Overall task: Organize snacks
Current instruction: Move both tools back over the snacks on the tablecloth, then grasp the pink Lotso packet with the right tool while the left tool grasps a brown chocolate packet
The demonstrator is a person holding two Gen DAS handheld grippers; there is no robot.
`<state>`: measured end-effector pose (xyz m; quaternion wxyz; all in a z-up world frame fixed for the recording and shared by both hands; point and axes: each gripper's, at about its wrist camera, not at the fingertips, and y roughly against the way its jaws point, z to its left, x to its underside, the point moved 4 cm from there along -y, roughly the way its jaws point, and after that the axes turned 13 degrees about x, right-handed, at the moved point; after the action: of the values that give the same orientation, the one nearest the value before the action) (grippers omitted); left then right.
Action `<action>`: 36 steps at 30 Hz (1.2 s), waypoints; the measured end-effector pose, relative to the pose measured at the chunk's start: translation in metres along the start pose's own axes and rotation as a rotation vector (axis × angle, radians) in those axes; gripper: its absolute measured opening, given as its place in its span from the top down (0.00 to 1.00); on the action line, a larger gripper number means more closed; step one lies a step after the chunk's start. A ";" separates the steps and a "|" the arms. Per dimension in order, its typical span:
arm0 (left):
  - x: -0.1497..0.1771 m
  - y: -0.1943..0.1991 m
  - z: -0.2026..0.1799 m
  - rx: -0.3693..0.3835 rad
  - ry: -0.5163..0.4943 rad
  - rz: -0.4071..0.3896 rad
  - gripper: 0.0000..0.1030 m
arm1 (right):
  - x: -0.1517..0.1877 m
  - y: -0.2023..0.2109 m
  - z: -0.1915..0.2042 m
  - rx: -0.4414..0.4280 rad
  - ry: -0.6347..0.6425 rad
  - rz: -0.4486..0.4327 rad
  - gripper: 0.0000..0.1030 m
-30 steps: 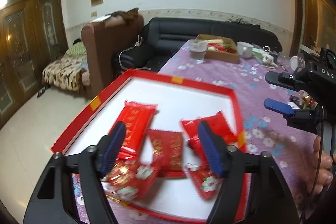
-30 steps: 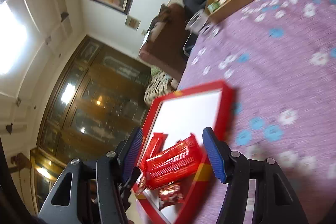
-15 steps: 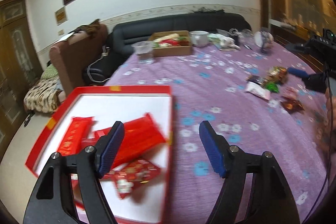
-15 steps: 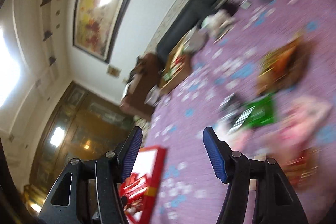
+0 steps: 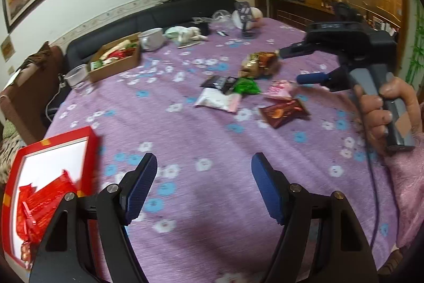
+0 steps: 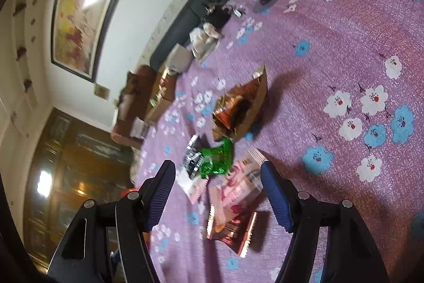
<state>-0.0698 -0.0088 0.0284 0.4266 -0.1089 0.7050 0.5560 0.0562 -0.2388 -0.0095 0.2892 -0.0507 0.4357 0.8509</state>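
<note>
Snacks lie loose on the purple flowered bench: nearest the right claw, a brown packet and a pink packet, then a green one, then a gold bag. Right claw's jaws, just opening, gape empty above them. Left claw hangs wide, empty. Red packets fill the red tray, near left.

red box — cut off, blurred

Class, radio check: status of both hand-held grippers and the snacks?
Left hand-held gripper open, empty. Right hand-held gripper just opening over pink packet. Red box unobstructed.
</note>
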 end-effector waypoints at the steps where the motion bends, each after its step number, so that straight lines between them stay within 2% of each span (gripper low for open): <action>1: 0.000 -0.003 -0.003 0.007 -0.003 0.008 0.29 | 0.001 -0.002 -0.002 0.017 -0.004 0.009 0.32; 6: 0.001 -0.009 -0.012 0.021 -0.016 0.035 0.29 | 0.009 -0.011 0.001 0.077 0.024 0.054 0.32; 13: 0.001 -0.013 -0.016 0.037 -0.022 0.039 0.29 | 0.022 -0.023 0.017 0.094 0.077 0.091 0.32; 17: 0.002 -0.015 -0.019 0.047 -0.022 0.044 0.29 | 0.023 -0.026 0.026 0.118 0.114 0.041 0.26; 21: 0.003 -0.018 -0.020 0.049 -0.029 0.051 0.29 | 0.024 -0.029 0.036 0.148 0.161 0.005 0.23; 25: 0.003 -0.018 -0.019 0.052 -0.024 0.053 0.29 | 0.026 -0.036 0.048 0.235 0.255 -0.055 0.24; 27: 0.003 -0.019 -0.018 0.052 -0.018 0.055 0.29 | 0.027 -0.039 0.052 0.295 0.307 -0.079 0.31; 28: 0.003 -0.020 -0.018 0.053 -0.015 0.056 0.29 | 0.029 -0.042 0.054 0.369 0.358 -0.103 0.51; 29: 0.003 -0.020 -0.017 0.055 -0.013 0.058 0.29 | 0.030 -0.043 0.055 0.423 0.395 -0.119 0.61; 30: 0.002 -0.021 -0.017 0.059 -0.009 0.060 0.29 | 0.031 -0.044 0.056 0.447 0.420 -0.126 0.61; 32: 0.001 -0.022 -0.018 0.067 -0.009 0.064 0.29 | 0.029 -0.042 0.052 0.436 0.402 -0.114 0.63; 36: -0.012 -0.026 -0.022 0.094 -0.043 0.063 0.29 | 0.013 -0.026 0.031 0.339 0.273 -0.089 0.64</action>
<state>-0.0570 -0.0409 0.0197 0.4287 -0.0543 0.7240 0.5377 0.0646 -0.1972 -0.0134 0.2690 -0.1351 0.6048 0.7373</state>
